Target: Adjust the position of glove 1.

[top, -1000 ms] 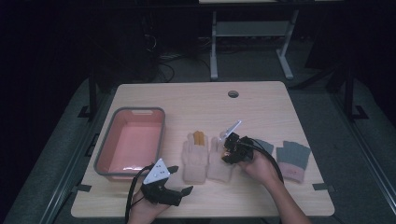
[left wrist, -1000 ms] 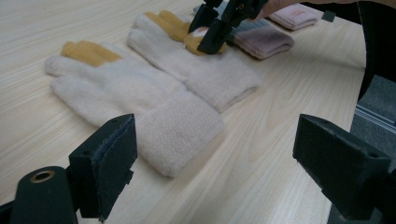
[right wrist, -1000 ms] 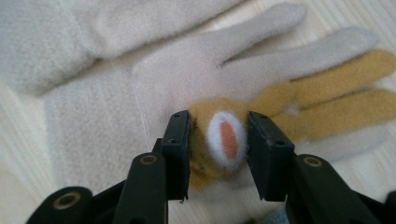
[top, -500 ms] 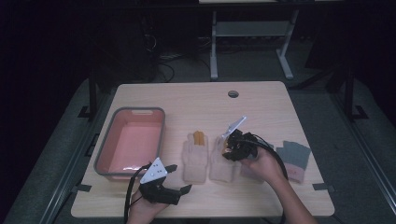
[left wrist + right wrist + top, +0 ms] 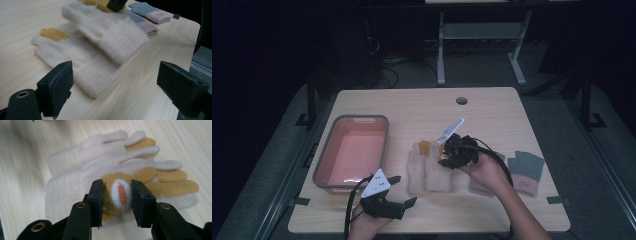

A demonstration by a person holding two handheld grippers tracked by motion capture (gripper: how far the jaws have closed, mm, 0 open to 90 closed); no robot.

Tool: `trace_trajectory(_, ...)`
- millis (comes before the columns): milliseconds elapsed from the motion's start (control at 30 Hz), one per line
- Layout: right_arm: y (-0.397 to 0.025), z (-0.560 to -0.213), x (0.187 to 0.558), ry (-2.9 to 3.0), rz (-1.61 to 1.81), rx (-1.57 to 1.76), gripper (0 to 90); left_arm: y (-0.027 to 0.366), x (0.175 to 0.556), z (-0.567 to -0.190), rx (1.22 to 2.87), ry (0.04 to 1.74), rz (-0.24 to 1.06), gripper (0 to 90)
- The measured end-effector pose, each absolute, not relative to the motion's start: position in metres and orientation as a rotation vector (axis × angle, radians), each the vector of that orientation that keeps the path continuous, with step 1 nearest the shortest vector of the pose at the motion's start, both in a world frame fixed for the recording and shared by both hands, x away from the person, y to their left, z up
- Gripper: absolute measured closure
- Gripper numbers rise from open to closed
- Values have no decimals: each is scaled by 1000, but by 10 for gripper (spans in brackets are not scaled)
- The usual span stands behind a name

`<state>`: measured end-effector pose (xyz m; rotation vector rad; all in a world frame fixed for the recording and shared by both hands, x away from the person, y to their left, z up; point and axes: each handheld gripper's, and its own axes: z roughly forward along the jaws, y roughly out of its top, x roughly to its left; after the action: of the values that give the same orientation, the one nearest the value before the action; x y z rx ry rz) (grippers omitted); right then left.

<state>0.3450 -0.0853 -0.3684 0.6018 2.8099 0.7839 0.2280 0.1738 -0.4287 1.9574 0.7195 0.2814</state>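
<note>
Glove [image 5: 120, 192] pinched between our right gripper [image 5: 117, 195] jaws, lifted over its twin [image 5: 75, 62] | left gripper [image 5: 112, 82] wide open, holding nothing, twin's cuff just ahead | grey gloves [image 5: 526, 170] right of our right gripper

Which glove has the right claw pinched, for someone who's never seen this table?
Right of the pink tray, two cream gloves lie side by side. It is the right-hand cream glove, beside the grey gloves; the right claw grips its yellow fingertip patch.

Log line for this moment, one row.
right gripper: shut on cream glove | left gripper: open, near cuffs | pink tray: left | grey gloves: right
</note>
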Motion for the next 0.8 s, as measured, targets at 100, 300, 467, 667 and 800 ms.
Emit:
trace_trajectory(100, -73, -367, 348, 2817, 795, 569, 636, 174, 227, -429, 1950, 726, 282, 137)
trace_trajectory(300, -49, -372, 357, 2843, 813, 519, 636, 175, 228, -428, 1956, 728, 284, 137)
trace_trajectory(467, -37, -384, 364, 2881, 782, 500, 635, 172, 227, -429, 1955, 725, 280, 137)
trace_trajectory(667, -30, -402, 371, 2922, 764, 527, 621, 172, 228, -430, 1967, 728, 284, 137)
trace_trajectory(800, -30, -413, 373, 2948, 730, 551, 591, 171, 228, -430, 1971, 727, 288, 137)
